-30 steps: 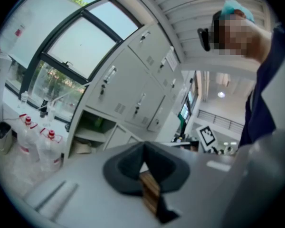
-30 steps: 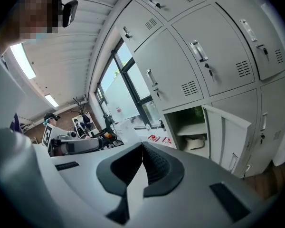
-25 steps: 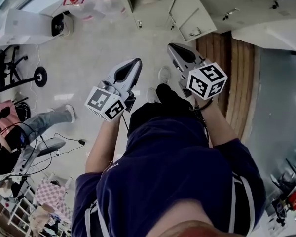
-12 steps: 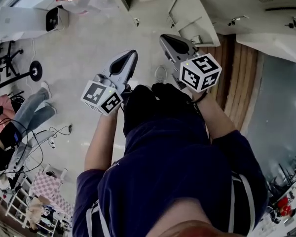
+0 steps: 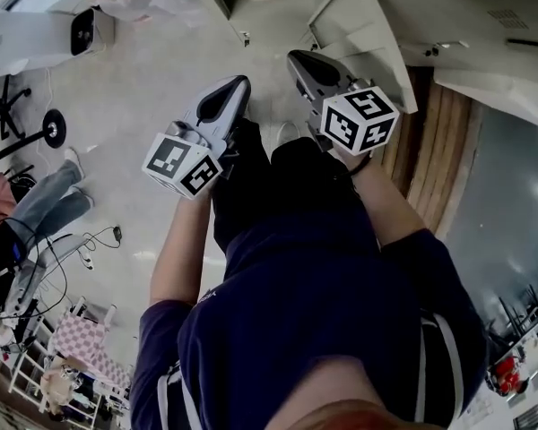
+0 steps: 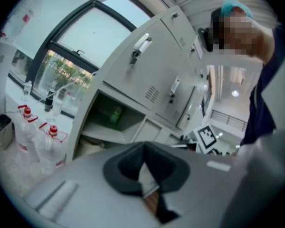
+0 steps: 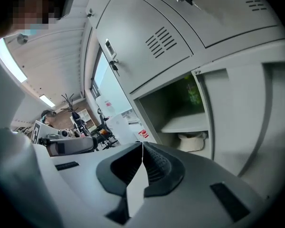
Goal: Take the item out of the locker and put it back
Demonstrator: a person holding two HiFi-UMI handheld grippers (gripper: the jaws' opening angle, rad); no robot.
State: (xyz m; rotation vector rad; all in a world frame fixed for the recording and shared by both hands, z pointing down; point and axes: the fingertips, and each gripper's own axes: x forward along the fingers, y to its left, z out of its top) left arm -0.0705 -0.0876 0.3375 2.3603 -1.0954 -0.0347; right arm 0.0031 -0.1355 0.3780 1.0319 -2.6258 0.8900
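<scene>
The open locker compartment (image 6: 111,122) shows a green item (image 6: 115,114) on its upper shelf and a pale bundle (image 6: 90,147) on the level below. The right gripper view shows the same green item (image 7: 194,93) and pale bundle (image 7: 192,141). My left gripper (image 6: 143,146) is shut with nothing between its jaws, short of the opening. My right gripper (image 7: 142,144) is also shut and empty, pointing at the compartment's left edge. In the head view the left gripper (image 5: 235,90) and right gripper (image 5: 296,61) are held side by side before the lockers, beside the open door (image 5: 359,25).
Shut grey locker doors (image 7: 147,46) stand above the opening. Water jugs with red caps (image 6: 50,133) and a bin (image 6: 1,127) stand on the floor left of the lockers. A seated person's legs (image 5: 45,200), cables and a wheeled stand (image 5: 49,128) lie to the left.
Both grippers have moved forward and down toward the lockers, which now sit closer at the top of the head view. Both stayed shut.
</scene>
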